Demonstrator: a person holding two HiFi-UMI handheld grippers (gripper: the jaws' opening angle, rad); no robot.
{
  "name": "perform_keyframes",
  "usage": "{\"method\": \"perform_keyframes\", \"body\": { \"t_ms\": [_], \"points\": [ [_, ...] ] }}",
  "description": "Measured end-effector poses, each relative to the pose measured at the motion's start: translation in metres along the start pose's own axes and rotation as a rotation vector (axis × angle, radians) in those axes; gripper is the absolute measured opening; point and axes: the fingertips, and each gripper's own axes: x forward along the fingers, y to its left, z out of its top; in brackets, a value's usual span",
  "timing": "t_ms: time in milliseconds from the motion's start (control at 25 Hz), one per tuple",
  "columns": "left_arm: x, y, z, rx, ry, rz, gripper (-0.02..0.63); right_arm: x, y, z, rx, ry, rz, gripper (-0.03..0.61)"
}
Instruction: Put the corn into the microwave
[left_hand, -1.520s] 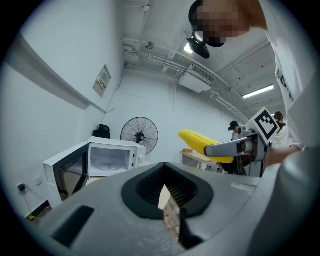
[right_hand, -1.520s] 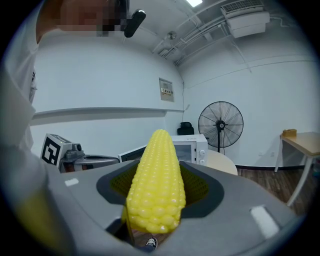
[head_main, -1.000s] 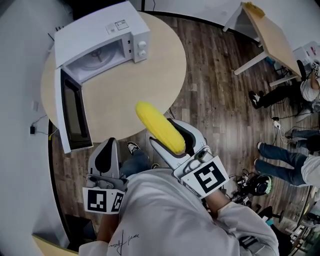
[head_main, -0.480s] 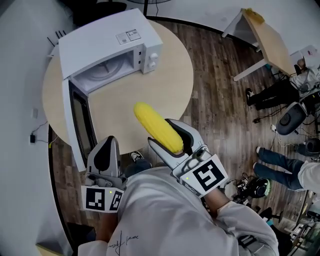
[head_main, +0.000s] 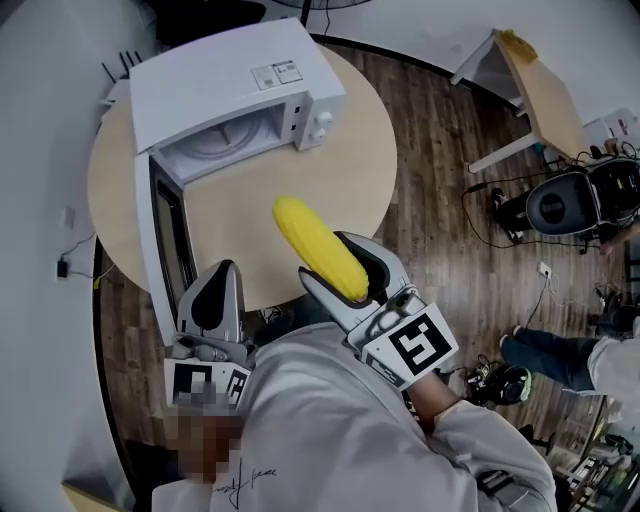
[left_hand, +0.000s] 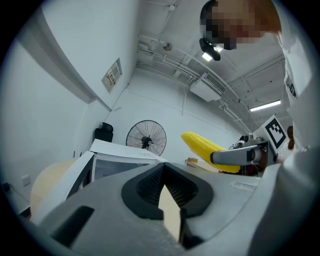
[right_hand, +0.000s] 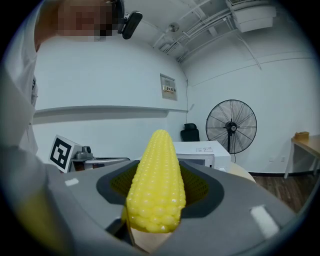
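A yellow corn cob (head_main: 300, 225) sticks out of my right gripper (head_main: 325, 260), which is shut on its lower half and holds it above the near edge of the round table (head_main: 340, 170). The cob (right_hand: 156, 185) fills the middle of the right gripper view. At the table's far left stands the white microwave (head_main: 240, 75); its door (head_main: 165, 250) hangs open toward me and its cavity (head_main: 225, 145) shows a glass turntable. My left gripper (head_main: 222, 268) hovers by the door's near end, shut and holding nothing. The left gripper view shows the microwave (left_hand: 125, 160) ahead and the corn (left_hand: 205, 147) to the right.
A standing fan (right_hand: 231, 123) is behind the microwave. A second wooden table (head_main: 540, 80) stands at the upper right. On the dark wood floor to the right are a round black device (head_main: 555, 205), cables and a seated person's legs (head_main: 545, 355).
Both grippers have moved forward toward the table, and the microwave now sits closer in view. The corn stays gripped in the right gripper. The left gripper stays shut.
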Motion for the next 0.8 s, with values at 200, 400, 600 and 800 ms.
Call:
{"method": "perform_keyframes", "body": {
  "t_ms": [200,400,600,800],
  "points": [
    [0.010,0.009,-0.008,-0.033,0.011,0.022,0.000,0.011,-0.011,-0.004,0.013,0.001,0.018,0.264],
    [0.020,0.012,-0.006,-0.054,0.013,0.033,0.000,0.020,-0.025,-0.005,0.029,0.012,0.037,0.264],
    [0.028,0.017,-0.007,-0.066,0.022,0.050,0.000,0.028,-0.037,-0.010,0.054,0.027,0.048,0.264],
    [0.032,0.023,-0.014,-0.065,0.054,0.070,-0.002,0.040,-0.045,-0.014,0.026,0.037,0.042,0.264]
  ]
}}
